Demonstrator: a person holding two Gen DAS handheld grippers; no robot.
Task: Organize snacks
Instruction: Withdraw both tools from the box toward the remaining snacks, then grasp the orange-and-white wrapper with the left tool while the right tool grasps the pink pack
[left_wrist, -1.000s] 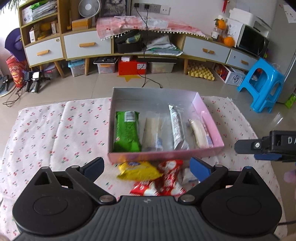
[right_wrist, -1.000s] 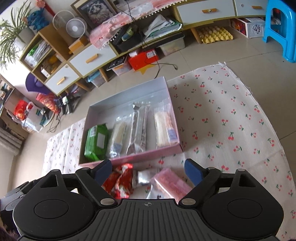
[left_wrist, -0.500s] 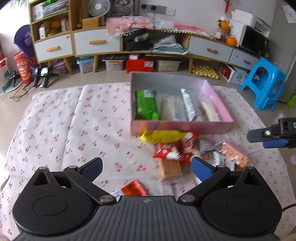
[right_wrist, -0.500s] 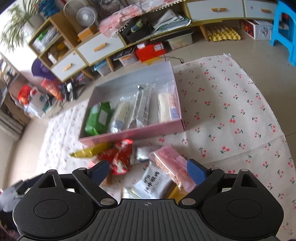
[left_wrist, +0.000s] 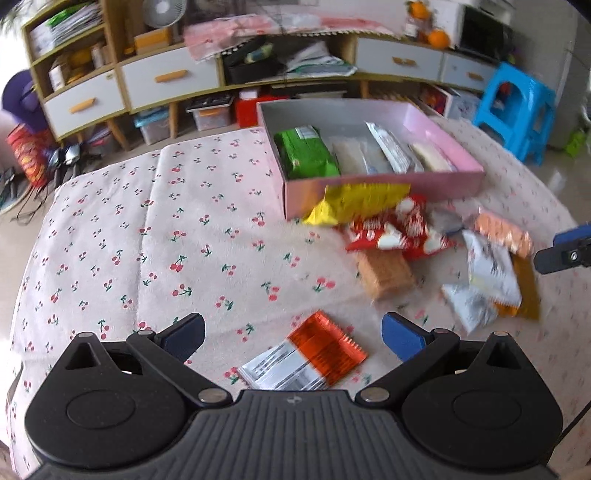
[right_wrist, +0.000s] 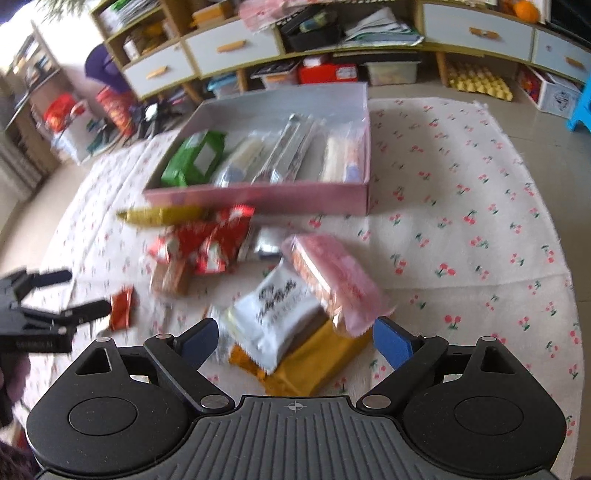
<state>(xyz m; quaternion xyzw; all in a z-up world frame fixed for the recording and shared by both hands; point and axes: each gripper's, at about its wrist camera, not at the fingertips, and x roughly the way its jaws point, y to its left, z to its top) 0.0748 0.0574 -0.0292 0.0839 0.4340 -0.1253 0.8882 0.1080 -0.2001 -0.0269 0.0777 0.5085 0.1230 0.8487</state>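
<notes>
Orange foil marks the packet (left_wrist: 325, 350) lying flat on the cloth (left_wrist: 147, 240), between the wide-open, empty jaws of your left hand-held gripper (left_wrist: 293, 332). Lower squarely over it and pinch across its short width. Your right hand-held gripper (right_wrist: 295, 338), also open and empty, hangs over the white pack (right_wrist: 277, 306) near the pink box (right_wrist: 258, 195).

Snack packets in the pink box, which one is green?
The green packet at the left end of the pink box; the other three are pale or silver.
</notes>
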